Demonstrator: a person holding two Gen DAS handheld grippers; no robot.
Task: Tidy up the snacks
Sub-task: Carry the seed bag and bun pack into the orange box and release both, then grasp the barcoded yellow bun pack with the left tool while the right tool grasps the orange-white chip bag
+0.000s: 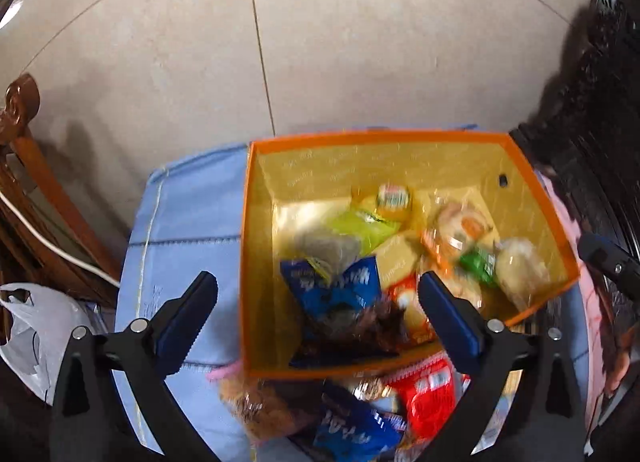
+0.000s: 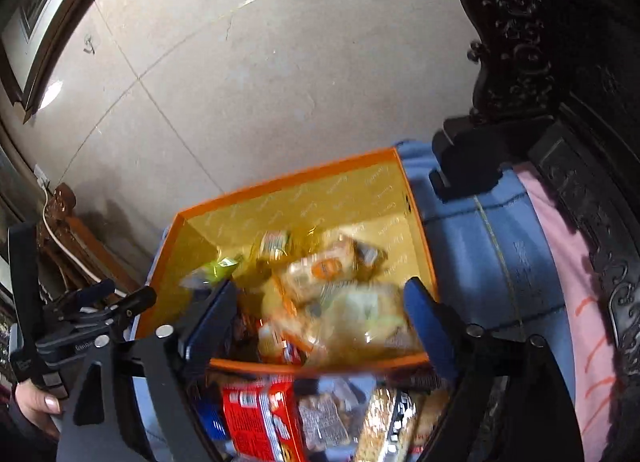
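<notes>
An orange box (image 1: 360, 138) with a yellow inside stands on a blue cloth and holds several snack packets: a blue packet (image 1: 336, 282), a green one (image 1: 364, 224), a wrapped bread pack (image 1: 460, 226) and a pale bun (image 1: 520, 262). My left gripper (image 1: 316, 278) hovers above the box's near half, open and holding nothing. In front of the box lie a red packet (image 1: 430, 394) and another blue packet (image 1: 352, 434). My right gripper (image 2: 320, 284) hangs open over the same box (image 2: 280, 182), above the bread pack (image 2: 320, 270). A red box (image 2: 260, 414) lies below it, outside the orange box.
The blue cloth (image 1: 184, 222) covers a low surface on a tiled floor. A wooden chair (image 1: 24, 134) with a white cable and a plastic bag (image 1: 36, 326) stand at the left. Dark carved furniture (image 2: 520, 42) and a pink cloth (image 2: 568, 262) border the right. A hand (image 2: 36, 402) holds the left gripper.
</notes>
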